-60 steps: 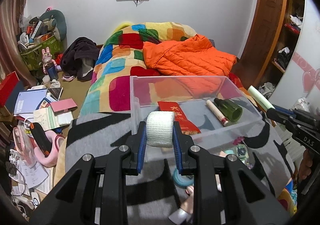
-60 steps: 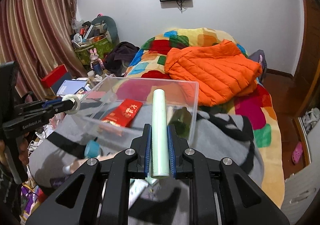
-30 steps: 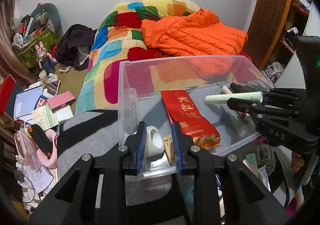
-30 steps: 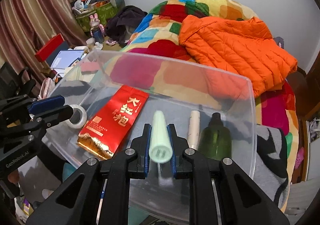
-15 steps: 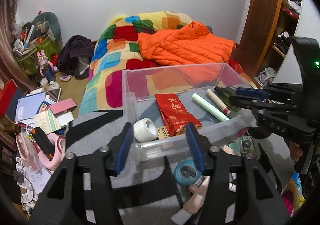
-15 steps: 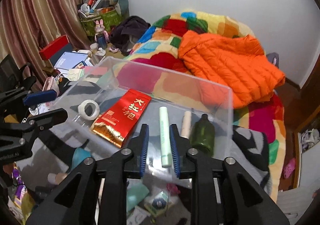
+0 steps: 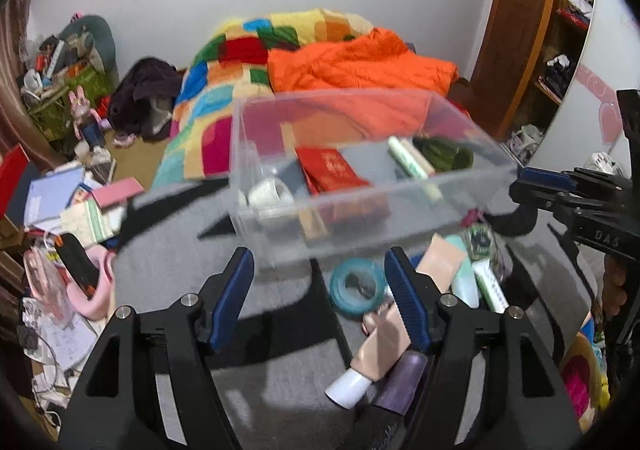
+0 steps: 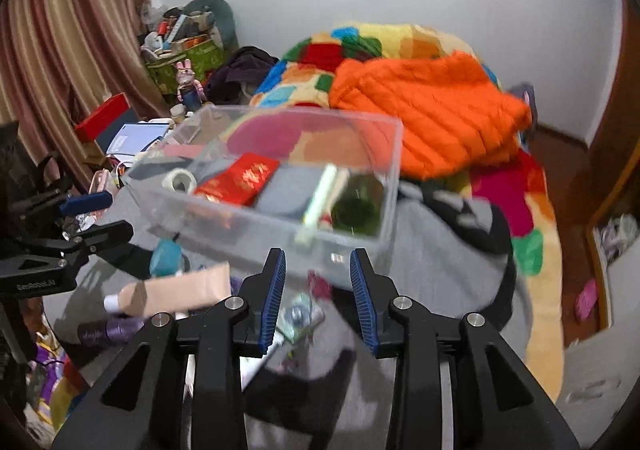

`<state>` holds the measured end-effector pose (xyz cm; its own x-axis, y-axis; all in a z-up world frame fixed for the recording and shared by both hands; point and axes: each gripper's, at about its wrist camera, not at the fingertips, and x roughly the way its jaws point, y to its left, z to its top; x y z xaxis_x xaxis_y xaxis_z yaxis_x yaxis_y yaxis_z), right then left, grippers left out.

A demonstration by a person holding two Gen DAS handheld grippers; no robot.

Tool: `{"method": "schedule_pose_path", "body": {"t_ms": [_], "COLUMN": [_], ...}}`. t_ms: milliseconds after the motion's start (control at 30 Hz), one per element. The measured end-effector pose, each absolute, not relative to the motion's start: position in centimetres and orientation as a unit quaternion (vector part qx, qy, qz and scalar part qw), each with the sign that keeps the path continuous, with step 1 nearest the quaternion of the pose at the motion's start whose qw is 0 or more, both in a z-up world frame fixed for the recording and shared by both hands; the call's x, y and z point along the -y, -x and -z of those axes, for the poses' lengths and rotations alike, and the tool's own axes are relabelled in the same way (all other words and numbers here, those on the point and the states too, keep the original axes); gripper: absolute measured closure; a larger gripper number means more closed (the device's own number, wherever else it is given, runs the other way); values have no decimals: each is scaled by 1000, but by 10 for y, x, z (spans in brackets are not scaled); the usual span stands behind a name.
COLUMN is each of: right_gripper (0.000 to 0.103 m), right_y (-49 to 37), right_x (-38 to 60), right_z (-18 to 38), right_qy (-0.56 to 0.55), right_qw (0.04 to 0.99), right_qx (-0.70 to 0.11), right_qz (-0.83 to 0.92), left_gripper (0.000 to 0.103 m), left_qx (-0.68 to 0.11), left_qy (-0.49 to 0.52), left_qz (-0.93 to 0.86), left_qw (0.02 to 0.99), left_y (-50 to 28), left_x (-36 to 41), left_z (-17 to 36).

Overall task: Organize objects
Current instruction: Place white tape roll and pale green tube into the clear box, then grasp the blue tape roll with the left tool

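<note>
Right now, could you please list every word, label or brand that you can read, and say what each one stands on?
"DAS": on the right gripper body, seen from the left wrist.
"GenRobot.AI": on the left gripper body, seen from the right wrist.
Gold characters on the red packet: blurred, unreadable.
Script on the purple tube: unreadable.

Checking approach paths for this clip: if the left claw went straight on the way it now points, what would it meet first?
Probably the near wall of the clear plastic storage box, which sits straight ahead between the open left claw pads. Motion blur leaves depth uncertain; the teal tape roll lies lower, slightly right.
</note>
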<state>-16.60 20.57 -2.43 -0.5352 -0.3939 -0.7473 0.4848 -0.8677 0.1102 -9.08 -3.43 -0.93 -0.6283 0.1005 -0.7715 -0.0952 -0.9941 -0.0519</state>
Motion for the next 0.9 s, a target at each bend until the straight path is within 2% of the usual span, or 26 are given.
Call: {"method": "schedule_pose_path", "body": {"t_ms": [200, 533, 600, 667, 733, 833, 900], "right_gripper": [72, 73, 80, 95, 96, 98, 99], "right_y": [168, 153, 150, 147, 146, 144, 144], "right_x": [-215, -214, -215, -216, -220, -226, -230], "right_z": [57, 83, 86, 85, 84, 82, 78], "right_qy": [-459, -475, -468, -460, -456, -444, -441], "right_qw": [250, 258, 256, 255, 252, 238, 236], "right_qx": [-25, -23, -34, -44, -42, -44, -37], "right_qz": [852, 841, 845, 849, 853, 863, 865], "left_gripper": [36, 35, 36, 36, 36, 43, 54], "left_qx": [25, 28, 24, 23, 28, 31, 27], "left_qy": [460, 455, 453, 462, 470, 471, 466], "left_qz": [-885, -887, -887, -882, -878, -876, -879], "left_qw": [68, 77, 81, 84, 89, 96, 97], "left_y": [98, 108, 109, 113, 116, 116, 114], "left_x": [33, 25, 24, 23, 21, 18, 16], "left_z": [35, 42, 42, 47, 52, 55, 53]}}
